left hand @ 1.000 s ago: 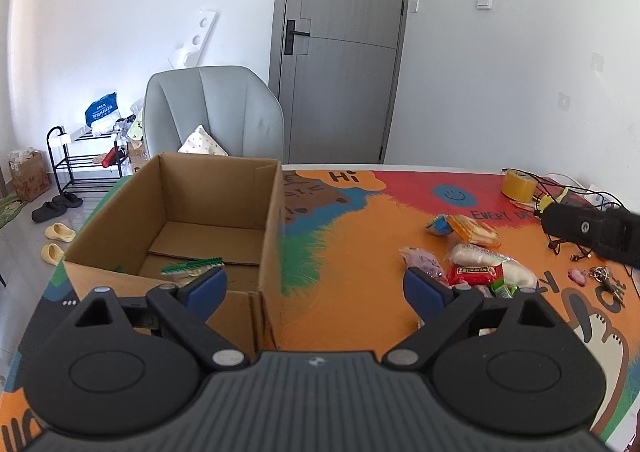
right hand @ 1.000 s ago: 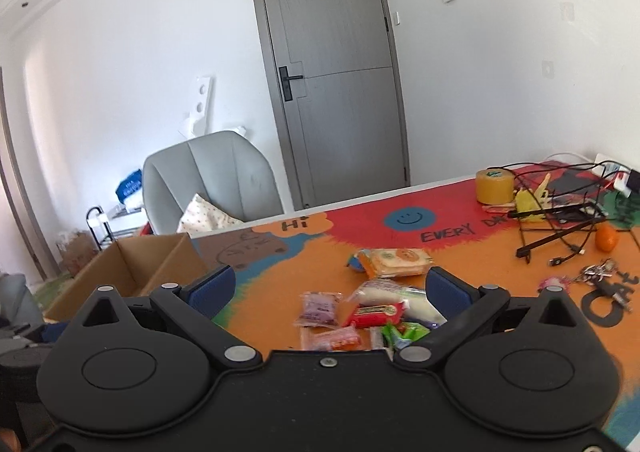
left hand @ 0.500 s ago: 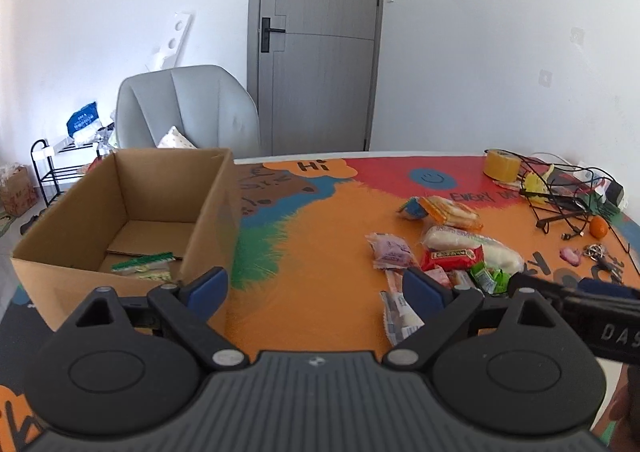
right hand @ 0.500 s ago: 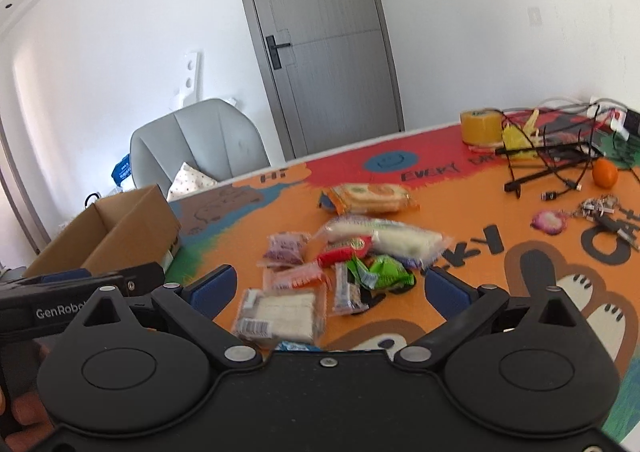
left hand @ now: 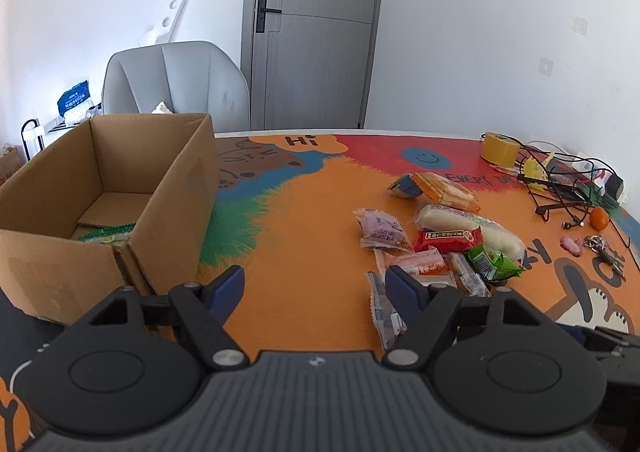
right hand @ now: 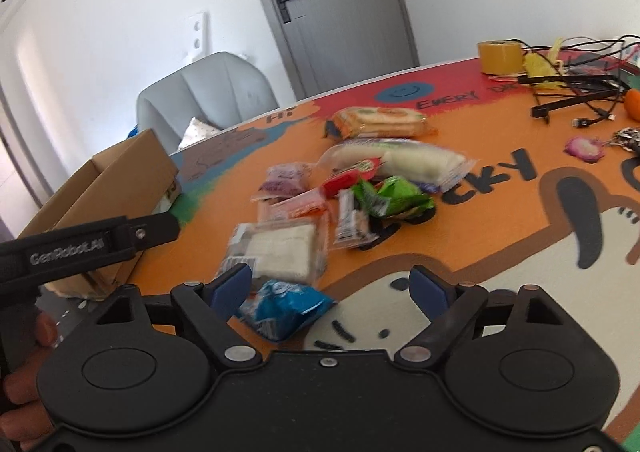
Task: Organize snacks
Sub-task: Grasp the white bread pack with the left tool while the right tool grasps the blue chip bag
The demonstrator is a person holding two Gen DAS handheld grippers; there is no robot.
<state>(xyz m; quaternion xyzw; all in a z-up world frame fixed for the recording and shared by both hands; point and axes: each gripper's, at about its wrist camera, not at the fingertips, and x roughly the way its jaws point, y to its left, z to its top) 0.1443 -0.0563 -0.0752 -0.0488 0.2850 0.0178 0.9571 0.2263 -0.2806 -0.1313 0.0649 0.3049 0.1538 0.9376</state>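
Meanwhile, both claws hung low over the table (left hand: pixel 304 236), which was covered by a bright cartoon mat. The left claw (left hand: pixel 316 286) had its blue-padded jaws apart and closing, with only bare orange mat between them; its right-hand pad overlapped the near edge of a clear-wrapped pale snack (left hand: pixel 384 308) in that view. The right claw (right hand: pixel 331 290) was likewise apart and closing, nothing pressed between its pads, with a blue snack packet (right hand: pixel 280 308) lying just in front of its left-hand pad.

The snacks lay in a loose pile near the middle of the table: a purple packet (left hand: pixel 382 230), a red packet (left hand: pixel 448 238) resting against a long white roll (left hand: pixel 468 222), a green packet (left hand: pixel 492 264), a pink packet (left hand: pixel 424 266), and an orange cracker pack (left hand: pixel 444 190) farther back. An open cardboard box (left hand: pixel 168 212) stood well apart to the left, one green-edged packet (left hand: pixel 108 232) already on its floor.

Off to the far right sat a roll of yellow tape (left hand: pixel 500 148), tangled cables (left hand: pixel 560 188), a small orange fruit (left hand: pixel 599 219) and keys (left hand: pixel 600 246).
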